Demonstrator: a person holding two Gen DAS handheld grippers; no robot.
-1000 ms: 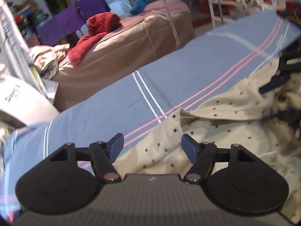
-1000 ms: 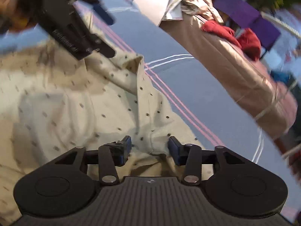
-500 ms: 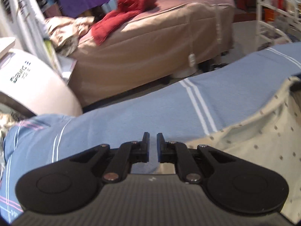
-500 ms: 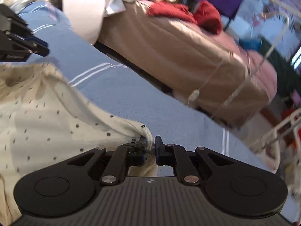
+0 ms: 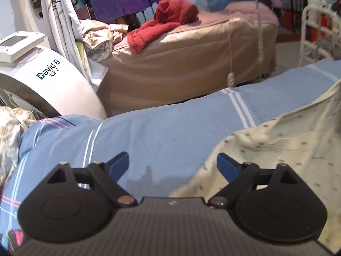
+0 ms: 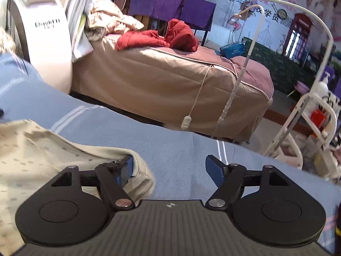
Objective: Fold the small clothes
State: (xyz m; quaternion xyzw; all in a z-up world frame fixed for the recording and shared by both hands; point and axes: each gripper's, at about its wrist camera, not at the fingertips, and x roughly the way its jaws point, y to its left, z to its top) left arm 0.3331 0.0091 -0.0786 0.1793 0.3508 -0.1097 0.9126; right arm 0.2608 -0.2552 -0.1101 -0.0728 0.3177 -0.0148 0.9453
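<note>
Cream dotted garment (image 5: 287,145) lies rumpled on blue sheet (image 5: 162,132); my left tongs (image 5: 173,165) and right tongs (image 6: 169,168) gape wide, empty, the right's one finger (image 6: 125,170) touching its hem.

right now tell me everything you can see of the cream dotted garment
The garment is soft cream fabric with small dark dots, lying rumpled on the blue striped sheet. A stitched seam crosses it, and its thick hemmed edge curls up beside the left finger of the open right hand-held gripper. It lies to the right of the open left hand-held gripper. Neither grips it.
</note>
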